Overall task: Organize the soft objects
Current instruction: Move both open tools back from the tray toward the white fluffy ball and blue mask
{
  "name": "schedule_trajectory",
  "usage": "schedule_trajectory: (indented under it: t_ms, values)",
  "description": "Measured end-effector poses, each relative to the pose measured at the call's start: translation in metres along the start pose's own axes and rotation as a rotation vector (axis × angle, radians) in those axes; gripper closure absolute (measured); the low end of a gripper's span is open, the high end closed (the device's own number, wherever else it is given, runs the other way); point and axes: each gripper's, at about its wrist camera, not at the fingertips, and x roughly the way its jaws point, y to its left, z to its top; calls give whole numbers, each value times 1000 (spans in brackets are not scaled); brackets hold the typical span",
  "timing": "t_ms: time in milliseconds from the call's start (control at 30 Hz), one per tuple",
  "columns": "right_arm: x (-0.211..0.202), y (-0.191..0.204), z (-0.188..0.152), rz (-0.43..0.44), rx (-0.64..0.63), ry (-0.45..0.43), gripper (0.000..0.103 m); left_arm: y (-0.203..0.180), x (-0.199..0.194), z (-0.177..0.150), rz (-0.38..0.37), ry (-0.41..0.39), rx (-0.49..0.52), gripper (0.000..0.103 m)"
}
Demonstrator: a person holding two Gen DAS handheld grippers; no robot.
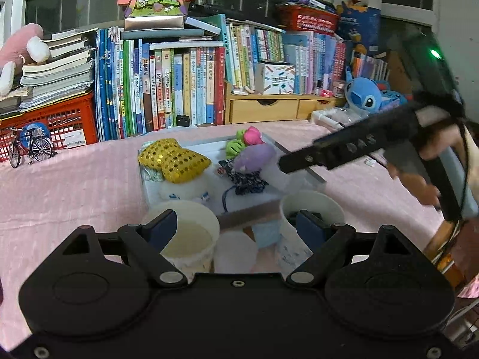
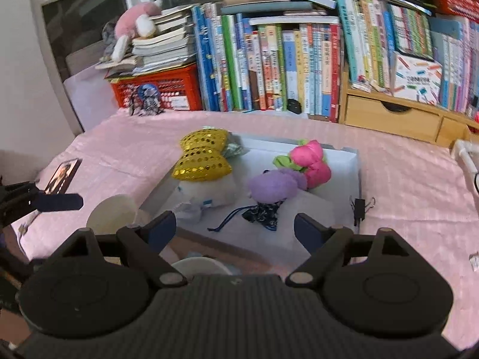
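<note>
Left wrist view: the left gripper [image 1: 236, 224] stands with its jaws wide apart and nothing between the pads. Landmark for this report is the white tray [image 1: 209, 200] on the pink cloth [image 1: 74, 185].

Contents of the tray: a gold sequin bow [image 1: 173, 161] at its far left corner, resting on a white plush [image 1: 185, 188]; a purple plush [image 1: 254, 157] near the middle; a pink and green plush [image 1: 245, 140] at the far side; a dark patterned pouch [image 1: 248, 179] with a cord at the near side.

Just before the tray's near edge stand two paper cups. The left cup [image 1: 182, 239] appears empty. The right cup [image 1: 308, 224] seems to hold something dark, though a gripper pad blocks it and I cannot confirm.

Right wrist view: the right gripper [image 2: 236, 230] is likewise spread wide and holds nothing; it hangs above the tray's near edge, aimed toward the pouch [image 2: 263, 212].

Assessment: the step in hand is an approach between picks, no item being carried. The next move calls for lowering one gripper over a single soft item, probably the pouch or purple plush, closing gently and carrying it to a cup without snagging the cord.
</note>
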Motion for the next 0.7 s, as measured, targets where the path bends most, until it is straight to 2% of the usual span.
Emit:
schedule_trajectory:
  t_ms: [33,200,300,500,600,700]
  values:
    - [1,4,1,1,-19,9,12,-2,-4,-5,-3,-5,-3,20]
    - [11,22,9,16,-106,110,35,-11,-13,-29,5,-11,-18,30]
    - [19,34,16,6,-164,151,36,-18,-13,-44,7,-14,-38,35]
    - [41,48,28,16,-199,276,36,-34,6,-72,142,-71,-69,45]
    - [52,50,29,29,-191,336,36,-38,21,-81,182,-69,-104,50]
    - [61,49,29,43,-179,384,37,-40,34,-88,206,-76,-124,51]
